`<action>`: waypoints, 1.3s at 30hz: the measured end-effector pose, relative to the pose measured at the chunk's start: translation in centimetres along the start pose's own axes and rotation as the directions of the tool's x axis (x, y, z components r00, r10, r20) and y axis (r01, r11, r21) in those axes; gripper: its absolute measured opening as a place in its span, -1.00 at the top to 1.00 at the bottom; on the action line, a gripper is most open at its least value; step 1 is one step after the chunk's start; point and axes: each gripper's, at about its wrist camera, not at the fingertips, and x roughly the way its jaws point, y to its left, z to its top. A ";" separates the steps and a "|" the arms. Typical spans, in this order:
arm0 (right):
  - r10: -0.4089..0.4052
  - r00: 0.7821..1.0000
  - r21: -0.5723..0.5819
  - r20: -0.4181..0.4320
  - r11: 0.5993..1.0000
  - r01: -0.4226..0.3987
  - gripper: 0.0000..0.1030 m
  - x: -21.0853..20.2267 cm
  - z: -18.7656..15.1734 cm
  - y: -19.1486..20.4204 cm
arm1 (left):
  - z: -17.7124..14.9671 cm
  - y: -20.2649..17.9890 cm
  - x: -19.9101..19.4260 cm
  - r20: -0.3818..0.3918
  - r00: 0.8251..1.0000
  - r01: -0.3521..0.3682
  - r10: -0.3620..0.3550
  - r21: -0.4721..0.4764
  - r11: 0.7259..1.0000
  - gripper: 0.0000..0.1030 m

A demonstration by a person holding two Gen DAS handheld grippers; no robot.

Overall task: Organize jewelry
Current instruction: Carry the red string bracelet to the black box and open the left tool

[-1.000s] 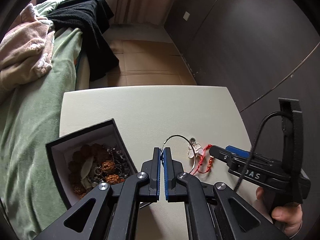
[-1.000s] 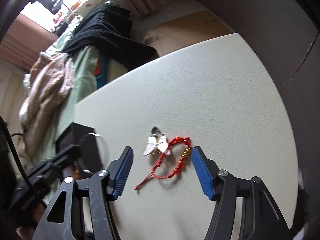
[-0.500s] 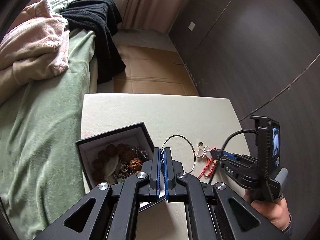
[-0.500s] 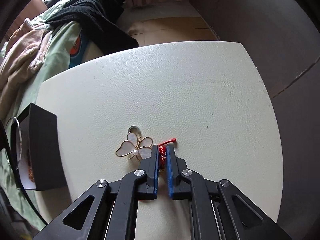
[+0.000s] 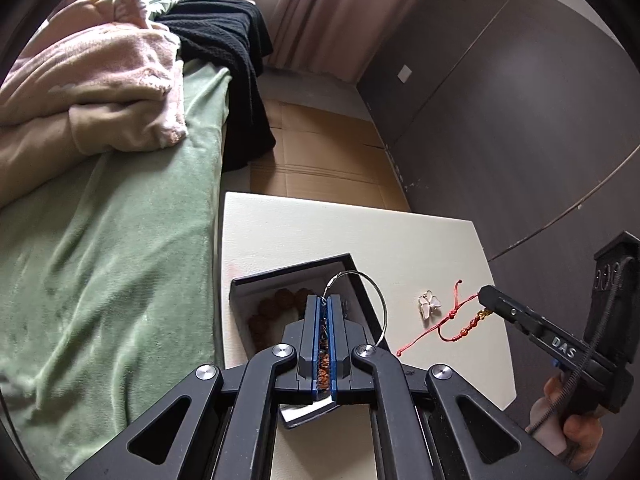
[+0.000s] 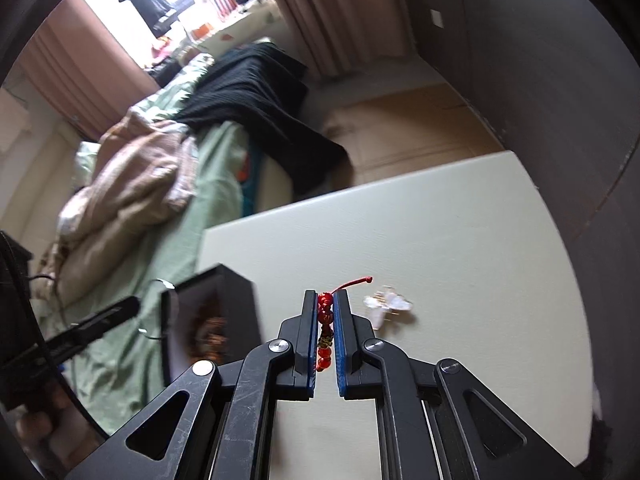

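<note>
**Both grippers clamped on jewelry above the table**

While I look down my left wrist camera, my left gripper [image 5: 323, 300] has its blue pads pressed together on a thin silver hoop [image 5: 370, 304], which arcs out to the right of the fingertips. It hangs above the open black box [image 5: 352, 268] at the near left of the white table [image 5: 360, 232]. Inside the box I see brown beads [image 5: 276, 304] against the pale lining.

On my right wrist camera, my right gripper [image 6: 327, 300] is clamped on a red bracelet [image 6: 325, 312]; its red and gold beads are squeezed between the pads and a red cord end pokes out past the tips. From the left view the rest of that bracelet hangs down in loops from the right gripper's tip, with one cord trailing toward the table; I cannot tell whether it touches the surface. Just beside it, lying on the table, is a small white butterfly charm [image 5: 429, 303], apart from both grippers.

Beyond the table I see brown cardboard [image 5: 320, 148] on the floor. To the left runs a bed with a green blanket [image 5: 120, 240], a pink and beige blanket [image 5: 100, 92] heaped on it, and a black garment [image 5: 232, 56] draped over the edge. Farthest back hangs a pink curtain [image 5: 320, 12], beside a dark wall [image 5: 500, 120].
</note>
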 end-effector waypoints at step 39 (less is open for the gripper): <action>-0.005 1.000 0.162 -0.017 0.987 0.008 -0.23 0.1 -0.7 -1.8 | -0.1 -4.1 1.6 -0.032 0.999 0.028 -0.027 0.023 0.999 -0.16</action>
